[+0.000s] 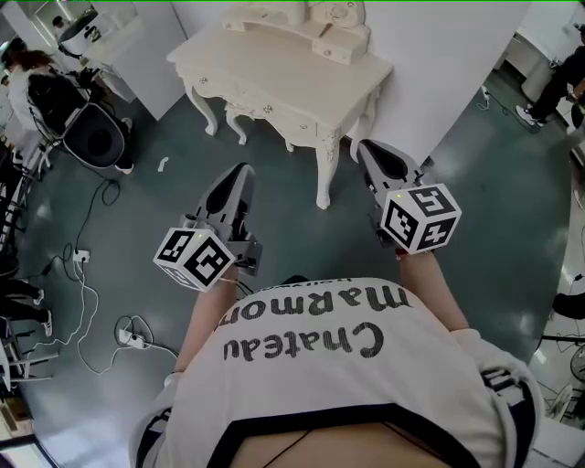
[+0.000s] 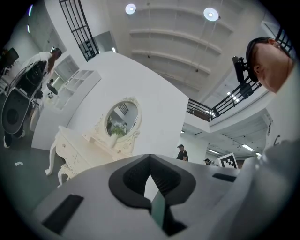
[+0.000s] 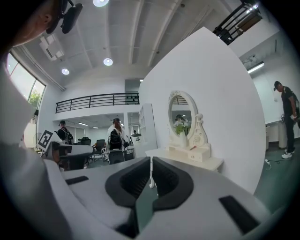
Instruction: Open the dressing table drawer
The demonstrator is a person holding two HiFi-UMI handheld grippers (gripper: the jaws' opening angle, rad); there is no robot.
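The drawer (image 1: 236,94) is shut in the front of the white table (image 1: 283,64). The left claw (image 1: 239,174) and right claw (image 1: 370,151) are in front of the table, both pressed together and empty.

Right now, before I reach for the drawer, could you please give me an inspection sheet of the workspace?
Surface: dressing table, its top bare at the front, mirror unit at the back.
Job's things: drawer looks closed, with knobs on the front.
Clutter: small white scrap on the floor, left of the table.
Grippers: left gripper and right gripper both shut and empty; neither touches the table.
Cables: white cables and a power strip on the floor at the left.
Surroundings: white wall panel behind the table; a person by a black chair at the far left.
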